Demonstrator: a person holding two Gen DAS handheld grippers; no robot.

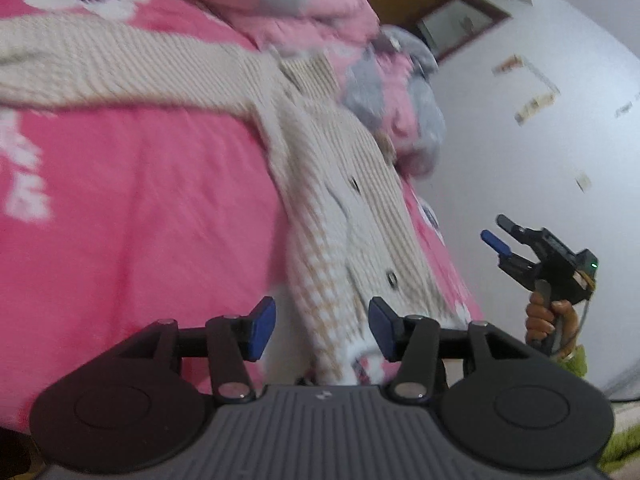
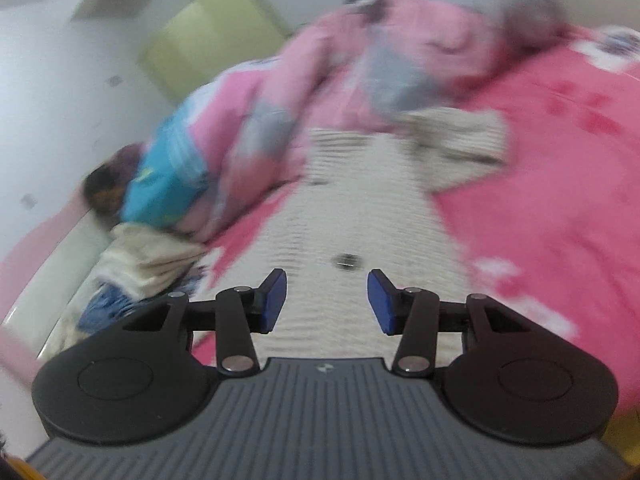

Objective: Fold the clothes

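Observation:
A cream knitted cardigan (image 1: 340,200) with dark buttons lies spread on a pink bed sheet (image 1: 140,208), one sleeve stretched out to the left. My left gripper (image 1: 322,330) is open just above the cardigan's near hem, nothing between its blue pads. In the left wrist view my right gripper (image 1: 500,236) is off the bed's right edge, held by a hand (image 1: 548,320), fingers apart. In the blurred right wrist view the cardigan (image 2: 360,216) runs away from my open right gripper (image 2: 327,300), with one button (image 2: 346,260) just ahead of the pads.
A pink and grey quilt (image 1: 320,4) is bunched at the head of the bed. In the right wrist view more bedding and a blue cloth (image 2: 168,168) pile at the left beside a cream towel (image 2: 144,260). A white wall (image 1: 540,140) lies beyond the bed.

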